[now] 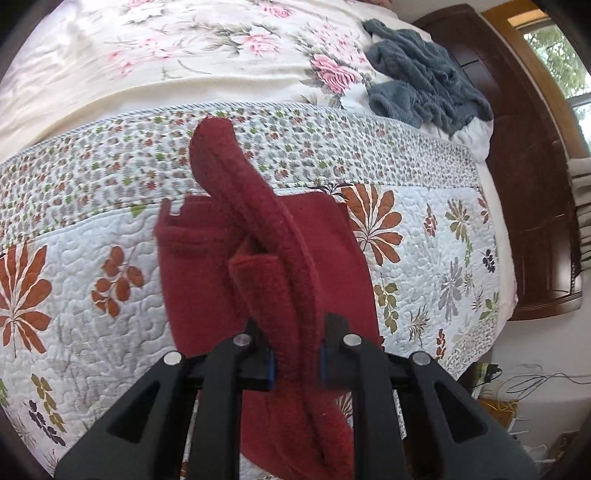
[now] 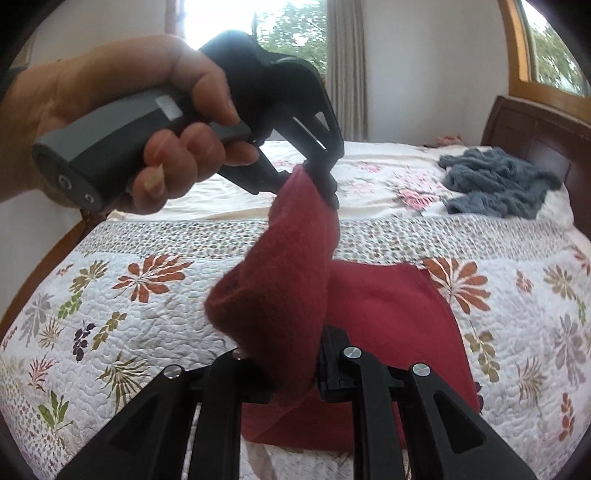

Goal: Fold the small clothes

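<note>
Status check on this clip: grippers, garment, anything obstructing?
Left gripper and right gripper both shut on dark red fleece garment, one edge lifted off floral quilted bedspread. Crumpled grey-blue fleece garment lies well clear.

A: Setting reads as a home bedroom. A bed takes up most of both views, covered by a pale quilted bedspread with rust and olive leaf prints (image 2: 155,280) laid over a cream sheet with pink roses (image 1: 155,55).

B: Agreed. A dark carved wooden headboard (image 2: 535,129) stands at the far end, and a crumpled blue-grey fleecy garment (image 2: 495,184) lies near it.

A: Also a wood-framed window showing green trees (image 2: 291,33), with a pale pleated curtain (image 2: 347,66) hanging beside it.

B: Plain white walls. Domestic, lived-in.
</note>
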{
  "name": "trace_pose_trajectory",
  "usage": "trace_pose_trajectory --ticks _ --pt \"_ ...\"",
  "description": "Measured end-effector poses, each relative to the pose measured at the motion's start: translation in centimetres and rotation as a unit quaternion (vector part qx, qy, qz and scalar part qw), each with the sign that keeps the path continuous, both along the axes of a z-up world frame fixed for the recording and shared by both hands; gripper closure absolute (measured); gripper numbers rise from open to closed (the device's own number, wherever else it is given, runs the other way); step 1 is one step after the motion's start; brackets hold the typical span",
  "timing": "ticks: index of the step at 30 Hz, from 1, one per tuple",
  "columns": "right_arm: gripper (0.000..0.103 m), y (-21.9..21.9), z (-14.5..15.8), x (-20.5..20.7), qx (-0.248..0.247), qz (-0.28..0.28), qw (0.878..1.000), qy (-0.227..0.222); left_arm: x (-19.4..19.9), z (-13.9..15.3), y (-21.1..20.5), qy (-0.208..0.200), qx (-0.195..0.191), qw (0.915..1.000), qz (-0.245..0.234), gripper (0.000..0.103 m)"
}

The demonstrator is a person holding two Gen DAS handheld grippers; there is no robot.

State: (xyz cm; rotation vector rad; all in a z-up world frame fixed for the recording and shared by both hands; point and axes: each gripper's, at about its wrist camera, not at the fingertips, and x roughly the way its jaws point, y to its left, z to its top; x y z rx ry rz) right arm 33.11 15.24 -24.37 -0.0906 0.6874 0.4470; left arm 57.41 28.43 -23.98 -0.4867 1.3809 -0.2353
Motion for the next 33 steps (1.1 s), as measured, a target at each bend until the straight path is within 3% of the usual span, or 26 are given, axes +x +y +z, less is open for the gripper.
trace_pose_trajectory --ticks 9,20,29,33 --pt "0.087 -5.4 -3.0 1.2 0.057 -0.037 0.997 0.044 2.1 -3.2 -6.4 0.022 0.055 0.9979 -0.025 0.089" --pt "0.087 -11.4 -6.9 2.2 0.136 -0.074 0.984 0.092 3.4 -6.8 -12.9 0.035 0.112 0.9922 -0.042 0.089" --pt "0.087 -15.1 -9.4 3.4 0.204 -0.083 0.966 0.135 4.3 -8.8 -16.4 0.033 0.162 0.9862 -0.01 0.089" --pt "0.087 -17.0 -11.2 3.8 0.243 -0.085 0.952 0.169 4.4 -9.8 -17.8 0.028 0.165 0.9859 -0.002 0.085"
